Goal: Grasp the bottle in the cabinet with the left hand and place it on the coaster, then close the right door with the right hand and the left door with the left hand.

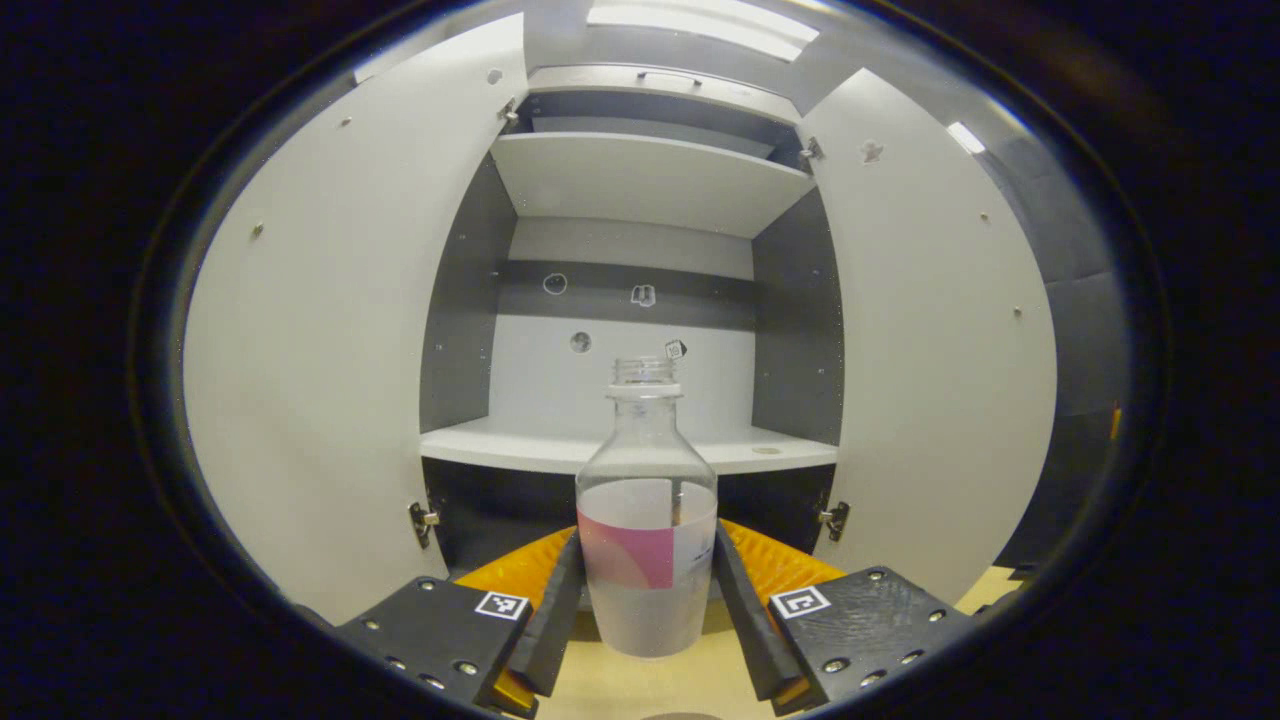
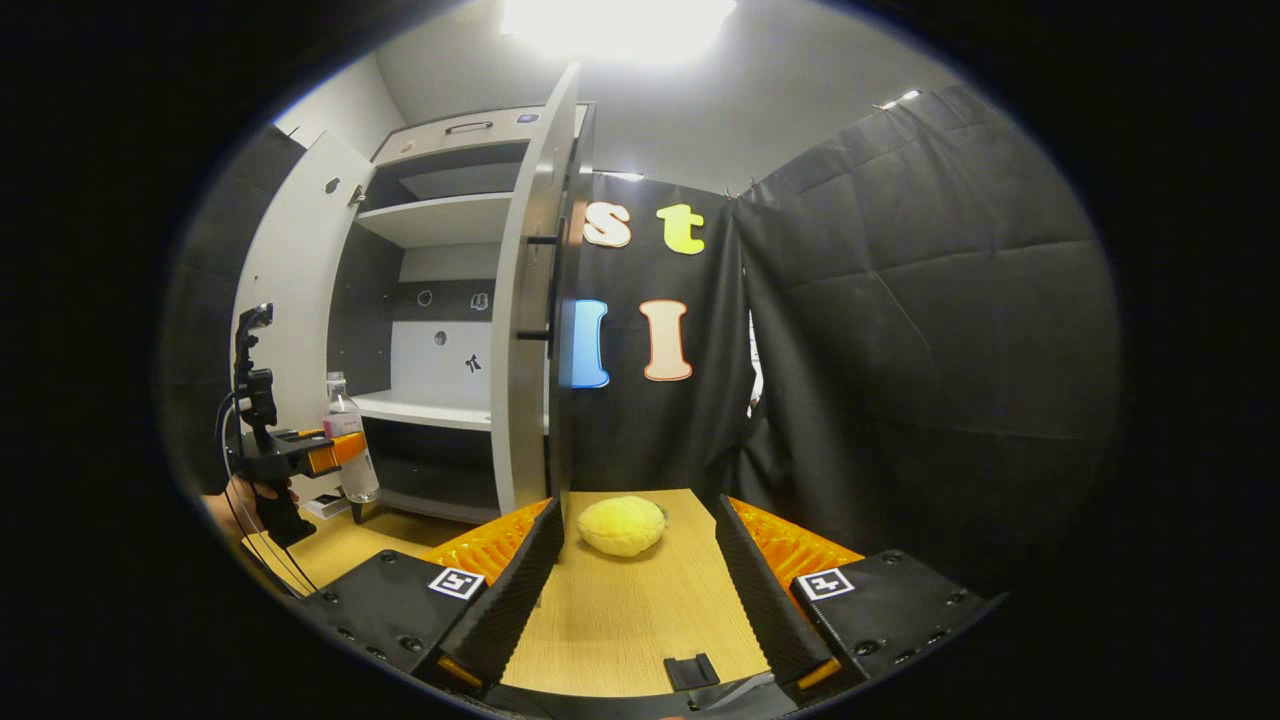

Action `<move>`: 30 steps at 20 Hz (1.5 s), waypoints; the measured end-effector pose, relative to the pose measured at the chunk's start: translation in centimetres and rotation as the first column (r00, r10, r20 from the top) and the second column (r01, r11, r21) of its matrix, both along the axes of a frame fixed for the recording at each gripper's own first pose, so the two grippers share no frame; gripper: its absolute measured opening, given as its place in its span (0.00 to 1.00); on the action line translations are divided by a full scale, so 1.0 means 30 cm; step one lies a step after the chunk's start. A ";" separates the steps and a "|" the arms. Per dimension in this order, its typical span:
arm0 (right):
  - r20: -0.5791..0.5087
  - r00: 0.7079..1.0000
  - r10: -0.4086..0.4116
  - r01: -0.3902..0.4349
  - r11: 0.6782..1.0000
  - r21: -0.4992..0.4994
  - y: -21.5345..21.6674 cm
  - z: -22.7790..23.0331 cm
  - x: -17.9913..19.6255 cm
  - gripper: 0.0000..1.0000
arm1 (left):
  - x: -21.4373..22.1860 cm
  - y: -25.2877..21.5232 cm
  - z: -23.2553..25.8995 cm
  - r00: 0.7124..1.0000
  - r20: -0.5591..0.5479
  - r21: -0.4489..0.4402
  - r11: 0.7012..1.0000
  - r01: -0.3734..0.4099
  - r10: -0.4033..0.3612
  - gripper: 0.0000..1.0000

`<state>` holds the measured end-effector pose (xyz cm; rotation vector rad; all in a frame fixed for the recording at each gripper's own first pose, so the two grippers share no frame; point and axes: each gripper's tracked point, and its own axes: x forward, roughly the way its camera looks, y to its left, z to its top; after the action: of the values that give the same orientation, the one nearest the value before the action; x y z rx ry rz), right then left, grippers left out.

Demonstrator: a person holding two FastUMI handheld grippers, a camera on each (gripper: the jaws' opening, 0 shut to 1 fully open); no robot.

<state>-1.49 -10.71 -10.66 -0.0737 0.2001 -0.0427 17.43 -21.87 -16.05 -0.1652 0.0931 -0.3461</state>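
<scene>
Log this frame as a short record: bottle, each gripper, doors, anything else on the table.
bottle: clear, uncapped, partly filled, upright, out of the cabinet, over the table
left gripper: fingers on both sides of the bottle, gripping it
right gripper: open, holding nothing, low over the table
left door: open
right door: open
other: yellow soft object on the table ahead of the right gripper
coaster: cannot tell
</scene>
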 end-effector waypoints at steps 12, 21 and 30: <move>-0.037 0.998 0.042 -0.043 0.998 -0.036 0.055 -0.040 -0.055 0.98 | -0.167 -0.014 -0.319 0.992 -0.121 -0.003 1.000 0.017 -0.018 0.72; -0.082 0.996 0.035 -0.040 0.997 -0.063 0.030 -0.074 -0.063 0.98 | -0.265 -0.105 -0.580 0.973 -0.225 0.055 0.996 0.067 -0.053 0.73; -0.098 0.995 0.035 -0.038 0.999 -0.038 0.026 -0.092 -0.055 0.98 | -0.296 -0.112 -0.641 0.969 -0.245 0.064 0.996 0.060 -0.043 0.74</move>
<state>-3.15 -9.92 -13.42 -0.1189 0.2952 -0.0067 8.54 -25.23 -35.30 -0.1348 0.3529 -0.3729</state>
